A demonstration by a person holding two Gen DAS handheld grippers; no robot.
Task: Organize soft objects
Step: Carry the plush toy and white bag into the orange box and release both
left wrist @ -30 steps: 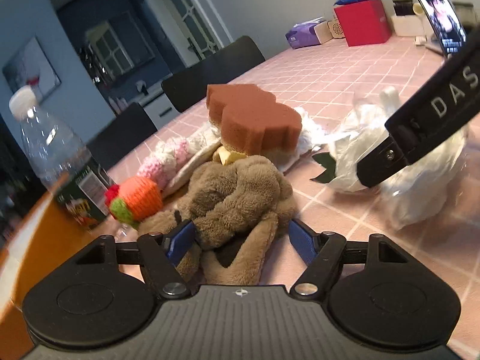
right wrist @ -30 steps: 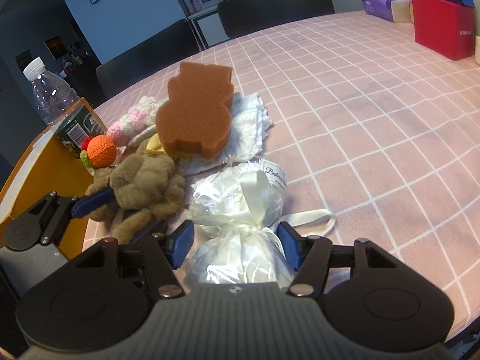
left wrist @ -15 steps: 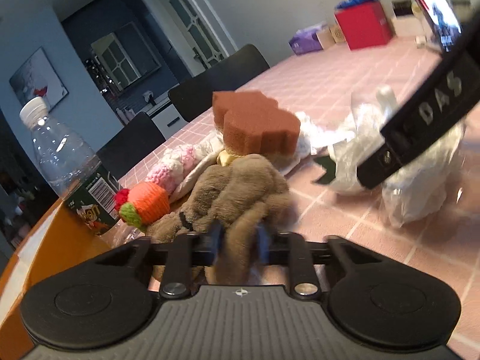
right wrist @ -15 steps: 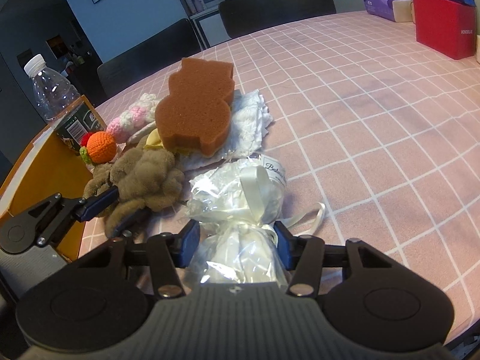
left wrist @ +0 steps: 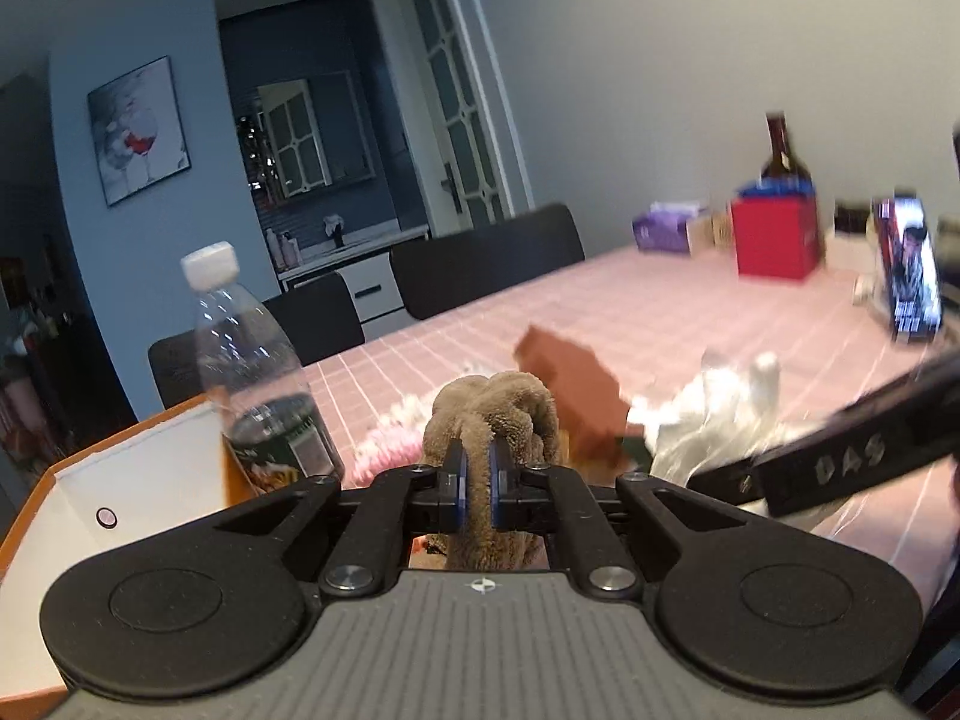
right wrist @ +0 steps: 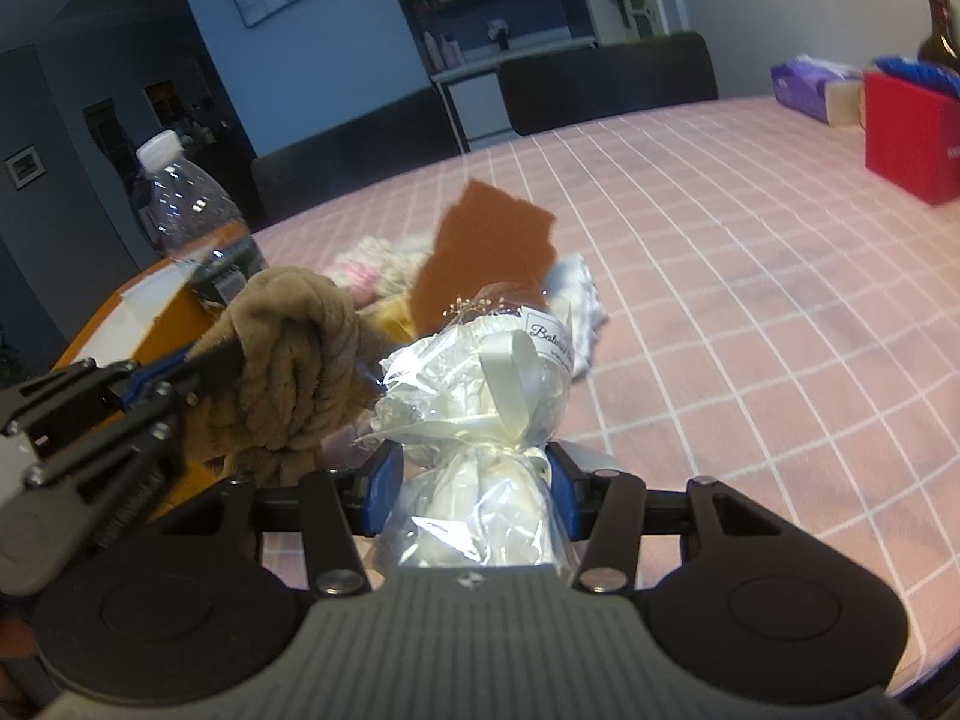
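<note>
My left gripper (left wrist: 476, 483) is shut on a brown plush toy (left wrist: 498, 414) and holds it lifted off the pink checked table; the toy also shows in the right wrist view (right wrist: 294, 354). My right gripper (right wrist: 471, 489) is shut on a white wrapped bundle in clear plastic with a cream ribbon (right wrist: 486, 396), raised above the table. A brown sponge (right wrist: 486, 246) lies on a white cloth (right wrist: 576, 294) behind. Pink and white knitted pieces (right wrist: 372, 264) lie left of the sponge.
An orange box with a white inside (left wrist: 120, 480) stands at the left table edge, with a plastic water bottle (left wrist: 246, 360) beside it. A red box (left wrist: 777, 237), a wine bottle (left wrist: 780, 150), a tissue pack (left wrist: 666, 231) and a phone (left wrist: 909, 270) stand at the far right. Black chairs (left wrist: 486, 264) line the far side.
Both grippers have closed on their objects and lifted. The plush toy and the white bundle have risen off the table, and both views now tilt up.
</note>
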